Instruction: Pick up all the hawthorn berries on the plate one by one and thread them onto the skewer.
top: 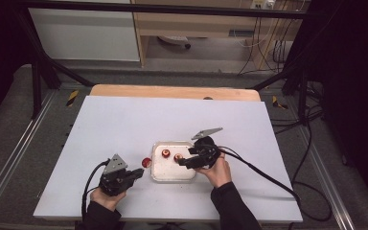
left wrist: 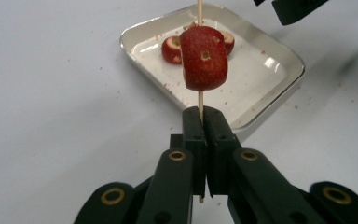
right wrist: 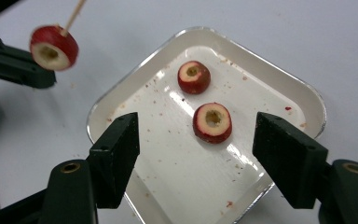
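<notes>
My left gripper (left wrist: 203, 112) is shut on a thin wooden skewer (left wrist: 200, 100) that carries one red fruit piece (left wrist: 204, 58), held just left of the tray (top: 173, 176). The same skewered piece (right wrist: 54, 47) shows at the upper left of the right gripper view, and in the high view as a red dot (top: 146, 162). My right gripper (right wrist: 200, 142) hangs open over the white tray (right wrist: 130, 88), with nothing between its jaws. Two cored red fruit pieces lie in the tray: one (right wrist: 212, 122) between the jaws, the other (right wrist: 193, 77) farther off.
The tray rests near the front middle of a white table (top: 124, 124). Small red crumbs dot the tray floor and the table around it. A wooden board edge (top: 172, 91) runs along the table's far side. Cables (top: 268, 175) trail from my right gripper.
</notes>
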Demonstrator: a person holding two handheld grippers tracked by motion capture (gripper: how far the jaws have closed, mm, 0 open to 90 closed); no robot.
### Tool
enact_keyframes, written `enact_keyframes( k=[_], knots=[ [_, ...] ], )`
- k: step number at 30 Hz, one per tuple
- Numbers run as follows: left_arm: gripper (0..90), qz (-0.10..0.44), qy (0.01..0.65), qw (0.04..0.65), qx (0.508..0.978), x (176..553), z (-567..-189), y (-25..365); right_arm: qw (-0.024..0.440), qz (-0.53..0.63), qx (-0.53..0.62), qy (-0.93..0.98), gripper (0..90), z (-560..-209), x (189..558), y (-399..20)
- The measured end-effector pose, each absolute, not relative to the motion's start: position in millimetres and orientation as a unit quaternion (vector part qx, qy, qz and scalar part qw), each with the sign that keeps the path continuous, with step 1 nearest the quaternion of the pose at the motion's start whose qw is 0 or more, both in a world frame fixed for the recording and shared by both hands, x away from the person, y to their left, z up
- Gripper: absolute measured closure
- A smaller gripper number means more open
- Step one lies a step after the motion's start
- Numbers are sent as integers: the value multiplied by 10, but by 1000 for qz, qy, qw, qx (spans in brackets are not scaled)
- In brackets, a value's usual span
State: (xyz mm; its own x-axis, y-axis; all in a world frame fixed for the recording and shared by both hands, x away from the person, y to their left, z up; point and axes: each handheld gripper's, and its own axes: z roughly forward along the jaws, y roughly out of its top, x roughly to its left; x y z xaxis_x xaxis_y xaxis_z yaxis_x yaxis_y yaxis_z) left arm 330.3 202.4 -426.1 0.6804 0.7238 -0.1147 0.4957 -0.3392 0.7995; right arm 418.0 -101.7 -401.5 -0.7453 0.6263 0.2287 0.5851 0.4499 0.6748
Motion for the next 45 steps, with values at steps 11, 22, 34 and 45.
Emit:
enact_keyframes(
  k=[11,22,34,45],
  knots=[
    [882,135,369,415,820,3306,-4324,2074,16,261,319,911,435,-4035,4462,-687],
    [882,134,370,413,821,3311,-4335,2076,-8,227,335,914,577,-4095,4617,-539],
    [882,134,370,412,822,3314,-4337,2076,-21,213,344,914,626,-4133,4669,-536],
    [882,138,366,413,822,3298,-4328,2055,-21,266,364,892,630,-3941,4591,-628]
  ],
)
